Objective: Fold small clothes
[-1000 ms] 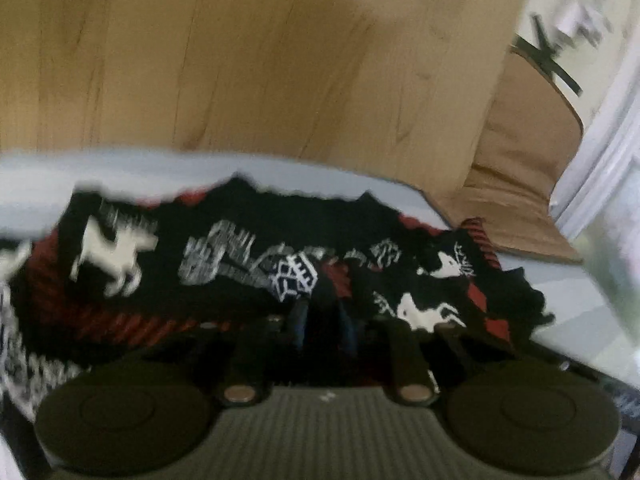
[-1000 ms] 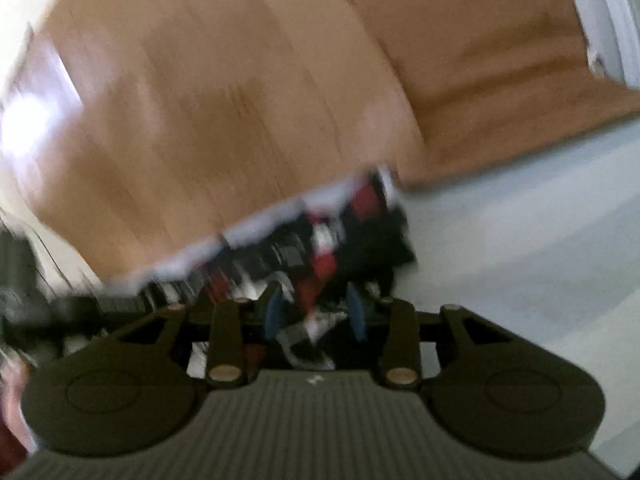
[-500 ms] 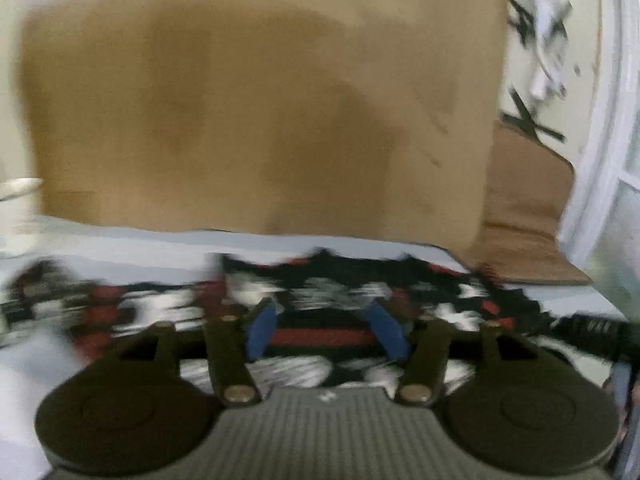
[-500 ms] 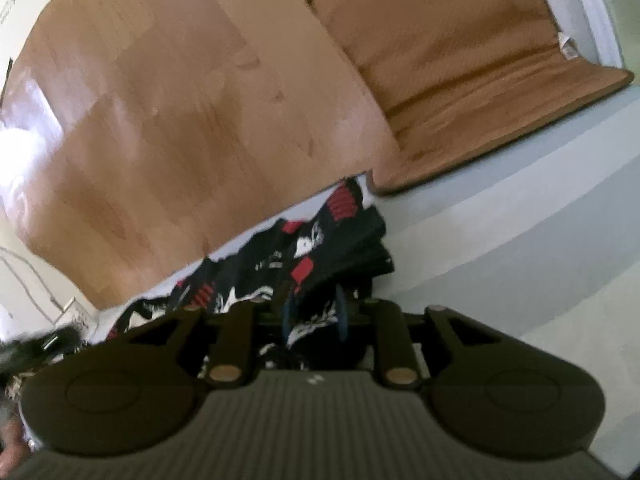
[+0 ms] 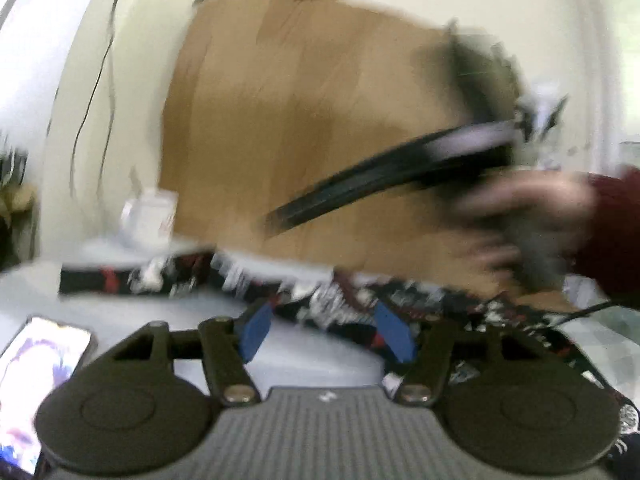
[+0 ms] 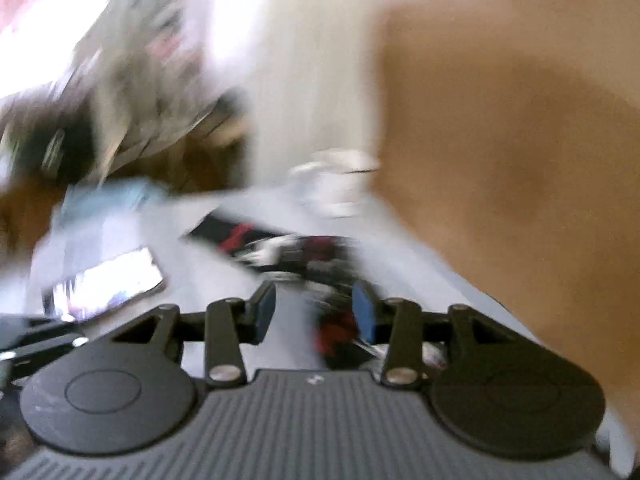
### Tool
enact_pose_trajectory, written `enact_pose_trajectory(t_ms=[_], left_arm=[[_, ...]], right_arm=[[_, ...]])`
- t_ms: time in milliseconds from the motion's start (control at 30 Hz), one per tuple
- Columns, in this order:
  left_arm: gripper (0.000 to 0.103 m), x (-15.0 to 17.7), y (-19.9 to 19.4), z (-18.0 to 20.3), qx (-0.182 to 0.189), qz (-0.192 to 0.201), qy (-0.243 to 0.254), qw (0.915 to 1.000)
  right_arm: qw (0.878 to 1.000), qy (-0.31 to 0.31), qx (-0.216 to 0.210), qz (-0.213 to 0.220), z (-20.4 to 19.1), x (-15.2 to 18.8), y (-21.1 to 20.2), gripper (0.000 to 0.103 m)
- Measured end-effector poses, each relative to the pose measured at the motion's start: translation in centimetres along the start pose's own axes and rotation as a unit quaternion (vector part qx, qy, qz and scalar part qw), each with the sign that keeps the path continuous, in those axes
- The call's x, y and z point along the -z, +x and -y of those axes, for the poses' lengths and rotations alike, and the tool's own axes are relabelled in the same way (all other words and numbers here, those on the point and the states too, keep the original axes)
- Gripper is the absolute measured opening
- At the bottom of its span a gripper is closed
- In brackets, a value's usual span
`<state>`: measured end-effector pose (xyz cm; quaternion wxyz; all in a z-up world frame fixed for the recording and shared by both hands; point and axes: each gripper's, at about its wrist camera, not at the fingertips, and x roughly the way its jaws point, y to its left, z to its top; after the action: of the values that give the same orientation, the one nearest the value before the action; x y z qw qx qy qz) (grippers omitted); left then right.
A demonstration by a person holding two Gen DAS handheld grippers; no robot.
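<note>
The small garment (image 5: 320, 304), a black, red and white patterned knit, lies in a long band across the pale table (image 5: 120, 308). In the left wrist view, my left gripper (image 5: 326, 332) hovers just over its near edge. Its jaws are opening and the blue pads (image 5: 258, 332) press on nothing. My right gripper (image 6: 314, 314) is also opening. Some of the garment (image 6: 336, 328) shows low between its pads, near the right one, but is not pinched. A person's hand (image 5: 520, 208) with a dark red sleeve (image 5: 616, 232) holds the blurred right gripper above the garment.
A phone (image 5: 40, 380) with a lit screen lies on the table at the near left, also seen as the phone (image 6: 108, 284) in the right wrist view. A white mug (image 5: 148, 220) stands at the back. A brown board (image 5: 300, 120) leans behind the table.
Both grippers have let go of the garment and their jaws have spread. Both views have swung left, bringing in the phone and mug. The right gripper has risen and rolled.
</note>
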<state>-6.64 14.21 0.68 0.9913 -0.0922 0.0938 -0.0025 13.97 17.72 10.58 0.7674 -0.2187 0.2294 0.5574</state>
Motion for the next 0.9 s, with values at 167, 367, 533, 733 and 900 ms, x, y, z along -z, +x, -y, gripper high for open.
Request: enact_pose_trajectory(t_ms=[167, 367, 533, 733, 900], left_arm=[[0.060, 0.4, -1.8, 0.8, 0.024, 0.062, 0.026, 0.9974], [0.060, 0.8, -2.2, 1.4, 0.059, 0.078, 0.052, 0.9938], [0.061, 0.5, -2.4, 0.6, 0.065, 0.083, 0.025, 0.9941], [0.062, 0.5, -2.6, 0.3, 0.060, 0.083, 0.013, 0.9947], [0.073, 0.4, -2.4, 0.0, 0.062, 0.073, 0.005, 0.9954]], right_arm=[[0.982, -0.167, -0.027, -0.082, -6.2, -2.3, 10.9, 0.044], [0.968, -0.219, -0.005, -0.124, -6.9, -3.1, 16.6, 0.046], [0.971, -0.201, 0.004, -0.131, -7.0, -4.9, 19.1, 0.032], [0.983, -0.136, 0.004, -0.122, -6.8, -7.8, 18.7, 0.009], [1.000, -0.006, -0.015, 0.018, -2.3, -14.9, 9.6, 0.009]])
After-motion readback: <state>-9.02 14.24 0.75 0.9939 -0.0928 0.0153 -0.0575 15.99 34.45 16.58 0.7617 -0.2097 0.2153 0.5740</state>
